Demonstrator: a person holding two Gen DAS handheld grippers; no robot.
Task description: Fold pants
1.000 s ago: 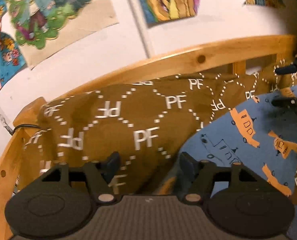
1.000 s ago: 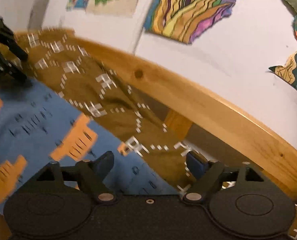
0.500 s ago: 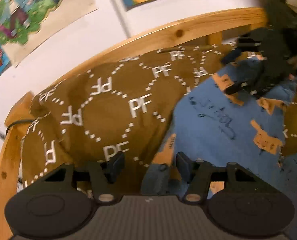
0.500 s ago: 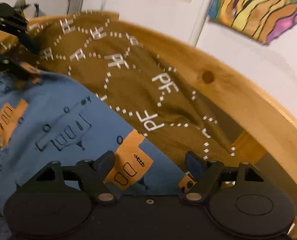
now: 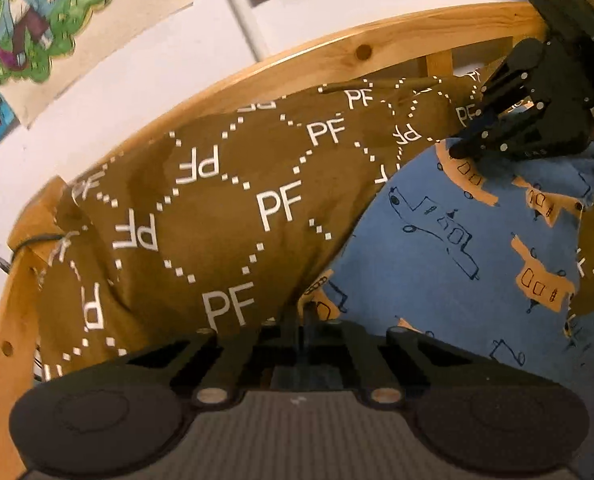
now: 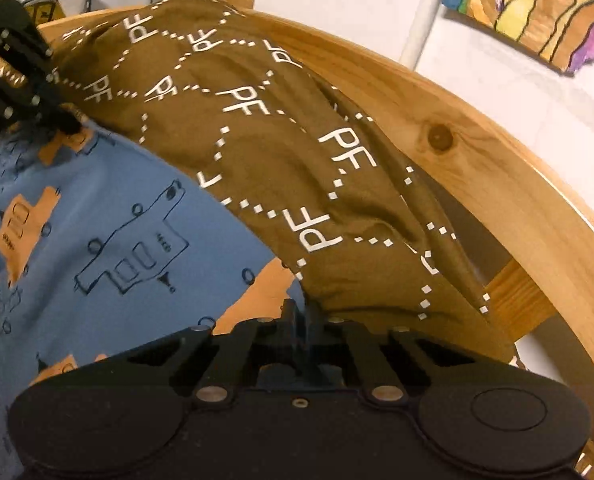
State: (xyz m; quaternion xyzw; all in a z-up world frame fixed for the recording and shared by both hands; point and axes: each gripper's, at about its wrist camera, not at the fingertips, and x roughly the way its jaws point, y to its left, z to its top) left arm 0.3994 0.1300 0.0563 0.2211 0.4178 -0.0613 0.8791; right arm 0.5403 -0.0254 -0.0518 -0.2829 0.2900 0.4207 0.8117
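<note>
On the brown PF-printed blanket, against the curved wooden bed rail, lie the blue pants with orange vehicles. Left gripper has its jaws pinched together on the pants' edge at six o'clock of its view; the right gripper is likewise clamped on the fabric edge, and shows at two o'clock in the left view.

A wooden bed with a curved rail carries a brown blanket printed with white letters; blue pants with orange vehicles lie on it toward four o'clock
</note>
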